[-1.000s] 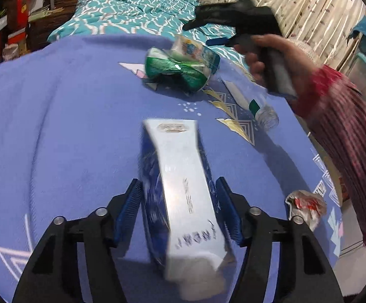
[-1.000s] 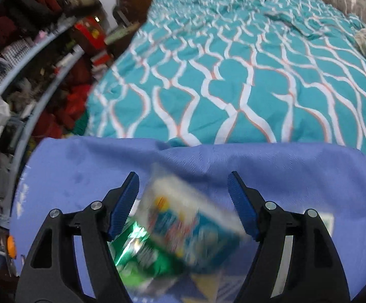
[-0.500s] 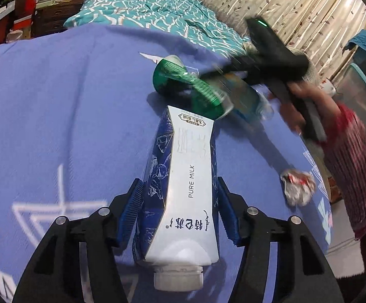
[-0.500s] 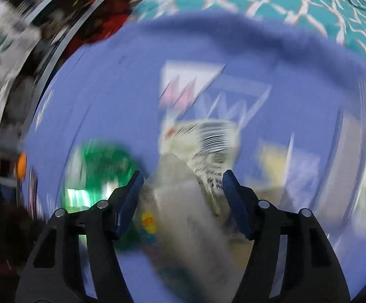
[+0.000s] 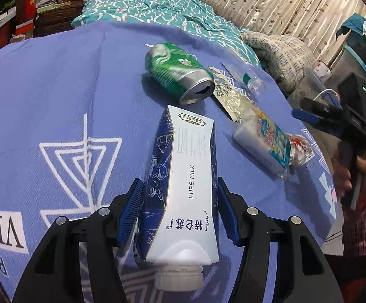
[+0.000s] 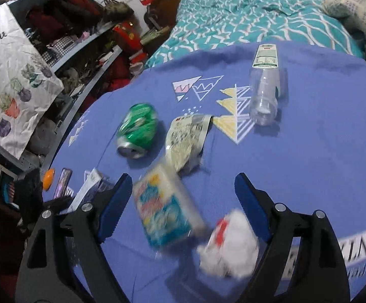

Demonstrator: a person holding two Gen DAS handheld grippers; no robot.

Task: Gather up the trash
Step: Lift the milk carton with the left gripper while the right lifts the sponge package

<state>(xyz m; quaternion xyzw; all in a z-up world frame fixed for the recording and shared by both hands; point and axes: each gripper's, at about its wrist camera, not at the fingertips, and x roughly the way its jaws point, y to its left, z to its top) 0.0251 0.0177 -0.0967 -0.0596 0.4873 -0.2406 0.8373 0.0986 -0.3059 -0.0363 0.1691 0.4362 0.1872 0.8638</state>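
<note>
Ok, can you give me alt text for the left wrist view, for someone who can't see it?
The left tongs grip a blue and silver PURE MILK carton lying on a blue printed blanket. Beyond it lie a dented green can, a flattened wrapper, a tissue pack and a clear bottle. At the right edge a hand holds the right tongs.

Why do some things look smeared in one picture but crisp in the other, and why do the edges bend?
Right wrist view: the tissue pack and crumpled wrapper near the lens are smeared by motion blur, and the green can is slightly soft. Left wrist view: the milk carton is crisp, lettering readable. Both views: fisheye lenses curve the blue blanket and darken the corners.
</note>
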